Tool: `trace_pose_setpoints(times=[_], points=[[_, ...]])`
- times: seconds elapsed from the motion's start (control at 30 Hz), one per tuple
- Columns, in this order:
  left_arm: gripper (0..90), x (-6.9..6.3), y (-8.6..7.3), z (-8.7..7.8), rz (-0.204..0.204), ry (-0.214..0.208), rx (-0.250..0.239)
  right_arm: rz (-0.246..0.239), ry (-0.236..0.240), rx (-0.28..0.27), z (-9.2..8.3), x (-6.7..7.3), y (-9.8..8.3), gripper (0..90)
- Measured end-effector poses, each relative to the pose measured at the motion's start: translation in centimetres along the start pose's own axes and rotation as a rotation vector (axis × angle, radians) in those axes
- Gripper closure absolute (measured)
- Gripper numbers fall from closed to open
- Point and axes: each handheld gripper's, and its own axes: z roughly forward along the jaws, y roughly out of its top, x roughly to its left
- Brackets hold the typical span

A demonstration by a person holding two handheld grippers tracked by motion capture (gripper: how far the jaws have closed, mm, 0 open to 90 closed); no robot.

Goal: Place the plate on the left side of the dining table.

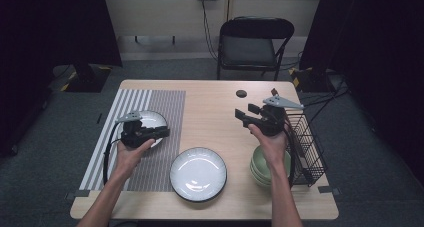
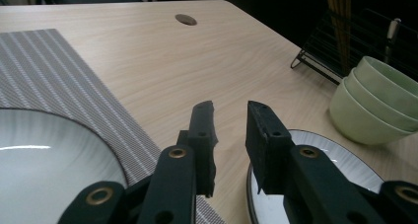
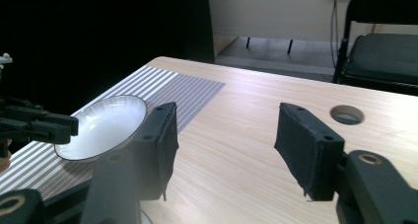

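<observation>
Plates and bowls share the table (image 1: 210, 112) in the high view. The left gripper (image 1: 162, 133) hovers over the plate on the striped mat (image 1: 152, 121) at nine o'clock, jaws pointing toward three o'clock. The second plate (image 1: 198, 173) lies on bare wood at six o'clock. The right gripper (image 1: 243, 115) hangs at three o'clock, jaws toward nine, above the stacked green bowls (image 1: 260, 169), just beside the wire rack (image 1: 305, 147).

Left gripper view: the jaws stand slightly apart, nothing between them; the mat plate (image 2: 44, 169) sits at eight o'clock, the second plate (image 2: 340, 160) at five, the bowls (image 2: 374, 100) at three.

Right gripper view: the jaws stand wide apart over bare wood, empty; the mat plate (image 3: 106, 125) lies at nine o'clock.
</observation>
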Motion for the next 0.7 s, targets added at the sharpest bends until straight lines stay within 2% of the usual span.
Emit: trace_pose_setpoints(times=[0.2, 0.27, 0.33, 0.47, 0.7], points=[[70.4, -1.4, 0.6, 1.4, 0.032, -0.014, 0.017, 0.008, -0.047, -0.001, -2.2, -1.1, -0.1, 39.6], [70.3, -1.7, 0.6, 1.6, 0.04, -0.027, 0.025, 0.014, -0.048, -0.015, -3.2, -1.7, -0.2, 39.5], [70.3, -1.9, 0.7, 1.8, 0.047, -0.035, 0.029, 0.013, -0.076, -0.007, -4.0, -2.0, -0.2, 39.1], [71.6, -2.5, 0.8, 2.2, 0.07, -0.06, 0.044, 0.026, -0.102, -0.009, -5.7, -2.9, -0.3, 38.7], [70.8, -3.5, 0.9, 3.4, 0.077, -0.084, 0.051, 0.035, -0.134, -0.013, -7.8, -4.1, -0.7, 37.7]])
